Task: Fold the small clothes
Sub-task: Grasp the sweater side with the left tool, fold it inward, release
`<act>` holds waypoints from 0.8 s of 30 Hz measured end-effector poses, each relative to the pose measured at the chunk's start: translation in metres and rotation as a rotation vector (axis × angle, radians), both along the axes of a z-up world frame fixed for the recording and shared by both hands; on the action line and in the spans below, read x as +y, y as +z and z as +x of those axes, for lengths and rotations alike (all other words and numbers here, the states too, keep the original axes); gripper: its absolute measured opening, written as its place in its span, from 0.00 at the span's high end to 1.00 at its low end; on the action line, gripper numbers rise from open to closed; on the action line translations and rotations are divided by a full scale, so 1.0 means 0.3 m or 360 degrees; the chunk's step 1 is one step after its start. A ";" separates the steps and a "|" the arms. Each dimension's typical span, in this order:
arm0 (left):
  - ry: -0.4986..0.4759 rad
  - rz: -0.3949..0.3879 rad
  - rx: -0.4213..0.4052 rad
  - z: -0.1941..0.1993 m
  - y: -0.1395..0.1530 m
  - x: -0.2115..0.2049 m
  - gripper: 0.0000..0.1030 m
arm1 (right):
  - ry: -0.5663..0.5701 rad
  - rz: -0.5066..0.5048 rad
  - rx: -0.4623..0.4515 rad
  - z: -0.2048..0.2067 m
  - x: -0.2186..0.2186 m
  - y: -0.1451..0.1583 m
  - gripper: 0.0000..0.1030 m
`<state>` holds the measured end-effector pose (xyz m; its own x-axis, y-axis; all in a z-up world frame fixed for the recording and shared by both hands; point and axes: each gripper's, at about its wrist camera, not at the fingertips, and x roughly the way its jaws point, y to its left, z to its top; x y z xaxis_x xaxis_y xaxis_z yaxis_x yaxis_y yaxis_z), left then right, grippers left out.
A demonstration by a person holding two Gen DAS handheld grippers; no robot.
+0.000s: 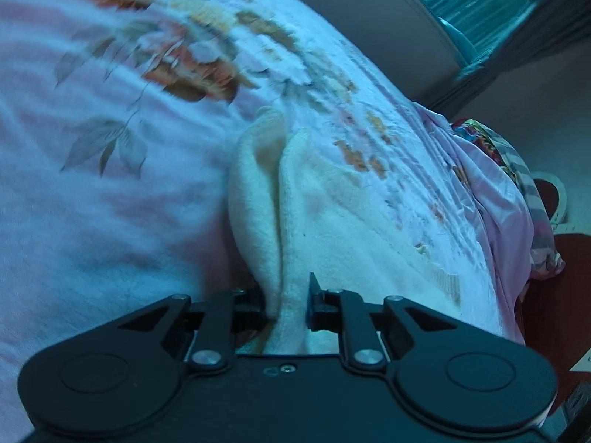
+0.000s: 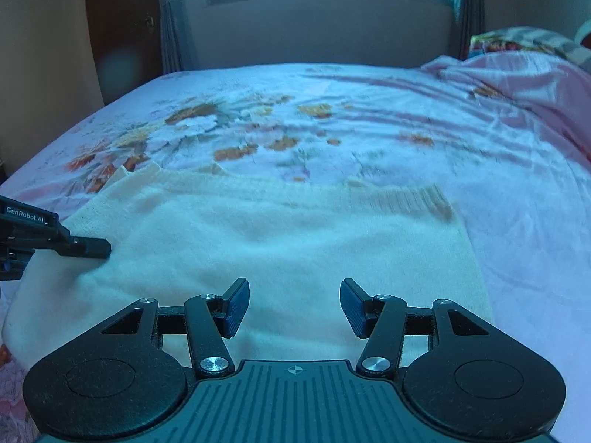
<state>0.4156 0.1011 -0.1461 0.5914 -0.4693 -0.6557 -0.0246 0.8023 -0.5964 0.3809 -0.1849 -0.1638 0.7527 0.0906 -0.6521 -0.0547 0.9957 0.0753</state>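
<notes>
A cream knit garment (image 2: 258,243) lies spread on a floral bedsheet (image 2: 332,110), just ahead of and beneath the right gripper (image 2: 293,304), whose fingers stand about half open over the fabric with nothing between them. The left gripper (image 1: 288,312) has its fingers nearly closed, pinching a raised fold at the garment's edge. The thin pinch looks likely to slip if the fold is pulled across, letting the knit fall back crooked; the loose sheet could bunch and drag along. Beyond the right fingers a rumpled pink blanket (image 2: 524,85) and a patterned cloth (image 2: 517,40) lie well clear; nothing blocks the way.
</notes>
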 end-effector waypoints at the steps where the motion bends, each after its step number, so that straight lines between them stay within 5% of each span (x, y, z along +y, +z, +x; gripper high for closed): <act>1: -0.0018 0.0028 -0.0026 -0.003 0.027 -0.016 0.86 | 0.0016 -0.0014 -0.0014 0.010 0.016 0.002 0.47; 5: -0.0148 0.0145 -0.0142 -0.020 0.154 -0.120 0.86 | 0.0096 -0.0188 0.0144 0.081 0.087 -0.114 0.47; 11: -0.0363 0.0277 -0.0208 -0.041 0.275 -0.421 0.86 | -0.0040 0.0126 0.0077 0.022 -0.076 -0.045 0.47; 19: -0.0488 0.0405 -0.0093 -0.135 0.115 -0.872 0.81 | -0.0244 0.0573 0.0072 -0.175 -0.498 0.043 0.47; 24: -0.0529 0.0268 -0.0058 -0.180 0.147 -0.881 0.75 | -0.0265 0.0647 0.0061 -0.250 -0.590 0.067 0.47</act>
